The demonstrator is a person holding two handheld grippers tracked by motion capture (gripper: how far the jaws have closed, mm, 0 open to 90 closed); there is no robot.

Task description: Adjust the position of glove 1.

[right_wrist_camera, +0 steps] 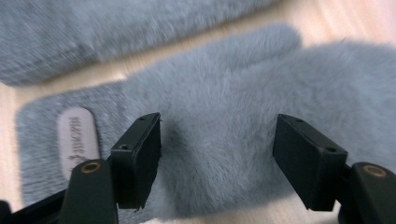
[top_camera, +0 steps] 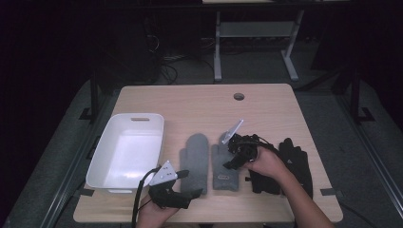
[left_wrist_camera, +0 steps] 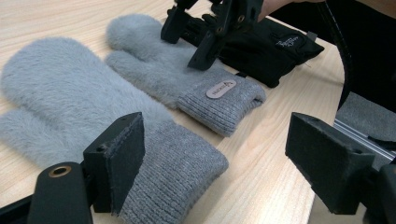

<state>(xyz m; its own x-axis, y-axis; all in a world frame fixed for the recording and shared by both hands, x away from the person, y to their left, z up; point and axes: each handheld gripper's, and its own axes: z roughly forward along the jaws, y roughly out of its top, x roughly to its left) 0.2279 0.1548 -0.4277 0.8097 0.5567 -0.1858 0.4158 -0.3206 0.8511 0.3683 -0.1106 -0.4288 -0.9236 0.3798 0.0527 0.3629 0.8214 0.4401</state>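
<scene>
Wooden tabletop [top_camera: 266,102], item one. White tub [top_camera: 127,152] stood at nine o'clock. Two grey fleece mittens lay centre: left mitten [top_camera: 195,162], right mitten [top_camera: 223,167]. Black gloves [top_camera: 295,161] lay at three o'clock. Right gripper [right_wrist_camera: 217,158] straddled the right mitten, fingers released, not yet pressing. Left gripper [left_wrist_camera: 224,172] waited at six o'clock, fingers released.

The right gripper [top_camera: 236,156] covers part of the right grey mitten [top_camera: 222,172], and the label [right_wrist_camera: 77,135] text is too blurred to read.
</scene>
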